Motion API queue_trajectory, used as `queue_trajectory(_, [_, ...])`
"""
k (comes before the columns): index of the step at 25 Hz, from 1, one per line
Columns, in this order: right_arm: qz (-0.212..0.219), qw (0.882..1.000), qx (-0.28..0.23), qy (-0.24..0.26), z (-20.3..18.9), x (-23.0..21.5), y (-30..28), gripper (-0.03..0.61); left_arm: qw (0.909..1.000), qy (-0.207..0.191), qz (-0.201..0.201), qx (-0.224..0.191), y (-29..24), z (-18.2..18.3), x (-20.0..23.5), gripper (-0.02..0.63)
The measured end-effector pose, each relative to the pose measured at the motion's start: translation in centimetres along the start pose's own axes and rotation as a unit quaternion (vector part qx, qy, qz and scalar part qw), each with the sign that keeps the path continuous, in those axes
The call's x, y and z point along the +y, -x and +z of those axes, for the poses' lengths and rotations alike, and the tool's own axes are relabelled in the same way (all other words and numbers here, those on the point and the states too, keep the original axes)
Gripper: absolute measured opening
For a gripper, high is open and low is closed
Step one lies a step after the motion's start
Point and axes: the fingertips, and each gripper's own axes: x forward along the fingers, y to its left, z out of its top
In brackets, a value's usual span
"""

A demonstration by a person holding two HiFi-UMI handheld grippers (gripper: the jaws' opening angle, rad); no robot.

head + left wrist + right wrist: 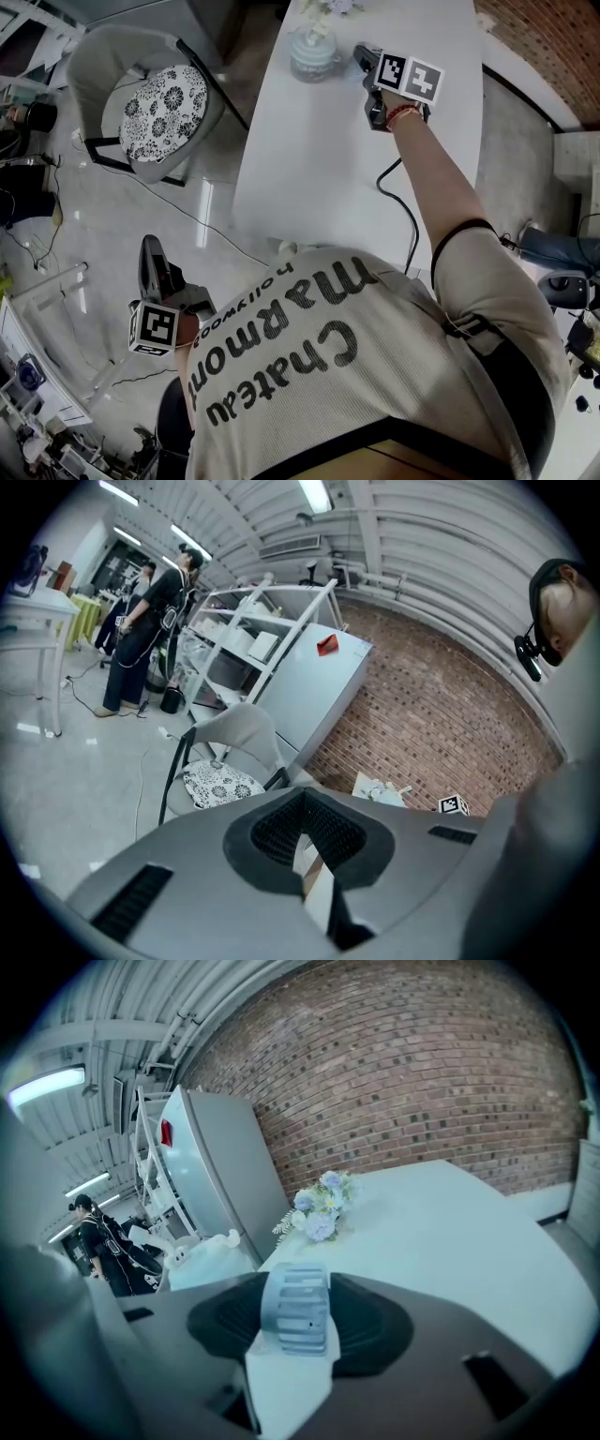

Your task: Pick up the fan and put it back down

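The fan [314, 52] is small, round and pale blue, and stands near the far left edge of the white table [309, 178]. My right gripper [360, 56] reaches it from the right at arm's length. In the right gripper view the fan's slotted rim [292, 1321] fills the gap between the dark pads, so the right gripper [298, 1288] is shut on it. I cannot tell whether the fan rests on the table or hangs just above it. My left gripper [148, 246] is held low beside the body, over the floor. It is shut, with nothing in the left gripper [302, 841].
A bunch of artificial flowers [323, 11] [321, 1208] lies just beyond the fan. A black cable [398, 202] crosses the table under my right arm. A grey chair with a patterned cushion [164, 112] [220, 785] stands left of the table. People [141, 630] stand by distant shelving.
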Motion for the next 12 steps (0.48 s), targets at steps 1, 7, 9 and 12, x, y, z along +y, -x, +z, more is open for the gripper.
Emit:
queue_trajectory(1, [-0.001,1.000,0.000,0.002,-0.03,0.06,0.03,0.204,1.0000,0.000,0.001,0.000,0.10,-0.04,0.07,0.002])
queue_trajectory(7, [-0.003,1.000,0.000,0.014,-0.23,0.38,0.14,0.206,1.0000,-0.002,0.008,-0.001,0.71,-0.13,0.36,0.002])
queue_trajectory(9, [-0.004,1.000,0.002,0.019,-0.26,0.59,0.09,0.207,1.0000,-0.002,0.009,-0.001,0.79,-0.09,0.41,0.002])
queue_trajectory(12, [-0.004,1.000,0.004,0.030,-0.27,0.90,0.00,0.207,0.9999,-0.002,0.013,0.002,0.94,-0.19,0.42,0.002])
